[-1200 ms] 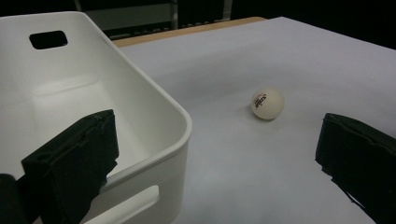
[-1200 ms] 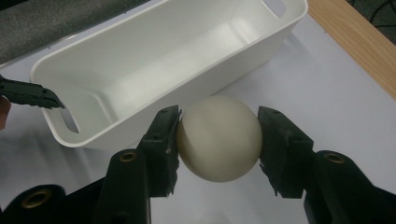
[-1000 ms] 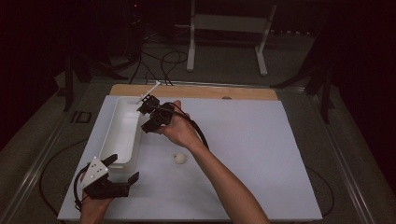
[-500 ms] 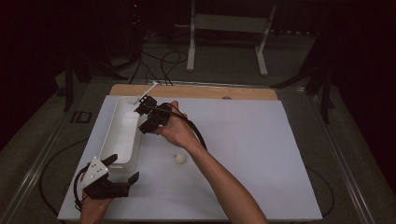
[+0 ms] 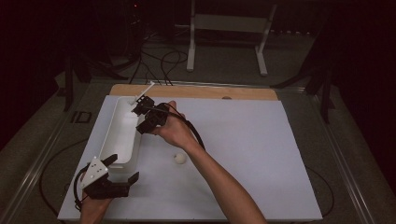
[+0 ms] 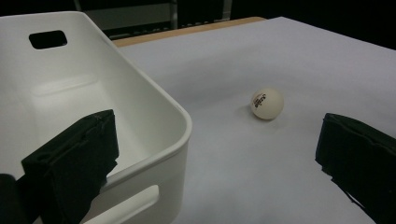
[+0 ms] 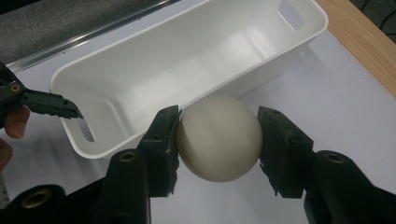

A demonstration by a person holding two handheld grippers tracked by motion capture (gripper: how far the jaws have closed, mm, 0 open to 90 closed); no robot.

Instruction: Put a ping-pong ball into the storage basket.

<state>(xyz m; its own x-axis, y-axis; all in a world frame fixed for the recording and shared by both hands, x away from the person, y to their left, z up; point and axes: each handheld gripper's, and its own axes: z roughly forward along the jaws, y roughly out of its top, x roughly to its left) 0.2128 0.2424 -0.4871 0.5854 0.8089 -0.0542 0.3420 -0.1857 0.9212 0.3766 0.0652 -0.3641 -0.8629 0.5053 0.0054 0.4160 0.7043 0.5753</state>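
Nearest, the left tool [image 5: 116,175] stood open astride the white bin's [image 5: 122,140] near end. 1 ball [image 5: 179,159] lay loose on the tabletop [image 5: 243,149]. Farther off, the right tool [image 7: 218,135] gripped another ball [image 7: 218,140] beside the bin; both likely remained to be binned.

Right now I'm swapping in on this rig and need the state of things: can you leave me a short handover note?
Right tool: shut on a ball, held beside the white bin's far end.
Left tool: open, straddling the bin's near corner, one jaw inside, one outside.
Second ball: loose on the white mat, right of the bin.
Done: one ball picked up. The bin looks empty.
Left: likely drop the held ball in, then fetch the loose one.
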